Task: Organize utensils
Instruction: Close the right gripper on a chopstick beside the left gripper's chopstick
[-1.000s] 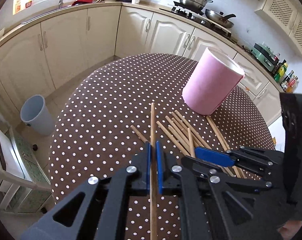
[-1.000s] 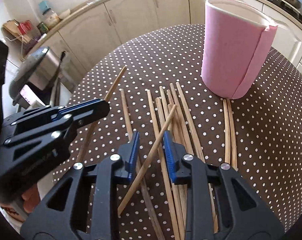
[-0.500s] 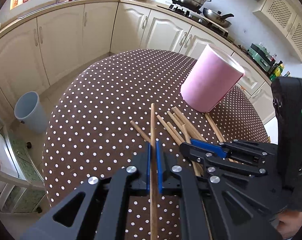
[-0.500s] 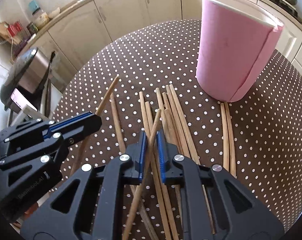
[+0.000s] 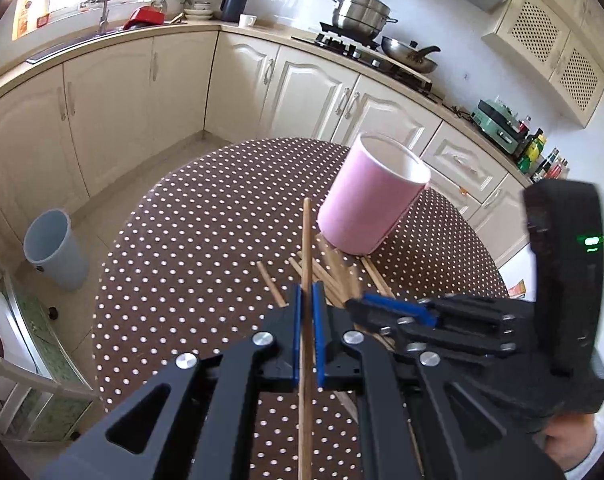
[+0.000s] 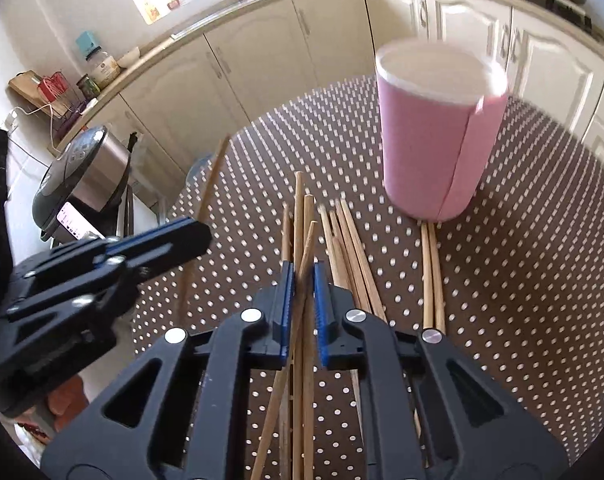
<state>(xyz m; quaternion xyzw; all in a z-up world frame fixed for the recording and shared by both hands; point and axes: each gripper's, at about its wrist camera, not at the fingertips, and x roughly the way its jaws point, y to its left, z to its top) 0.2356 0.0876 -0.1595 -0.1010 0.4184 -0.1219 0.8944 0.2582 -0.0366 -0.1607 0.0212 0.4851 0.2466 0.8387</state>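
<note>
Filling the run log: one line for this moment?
left gripper: shut on chopstick | right gripper: shut on chopsticks | pink holder: upright

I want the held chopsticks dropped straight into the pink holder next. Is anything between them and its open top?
Nothing visible blocks the way. The left gripper is shut on one chopstick, the right gripper on a few chopsticks. The pink holder stands upright ahead, its top open.

The left black plastic two-finger gripper point(image 5: 306, 336) carries blue ribbed pads and round silver screws on triangular cut-out linkages; the right black plastic gripper point(image 6: 302, 304) matches it, its boxy handle housing showing a lit green lamp, with a pale sleeve cuff point(image 5: 593, 446) below
</note>
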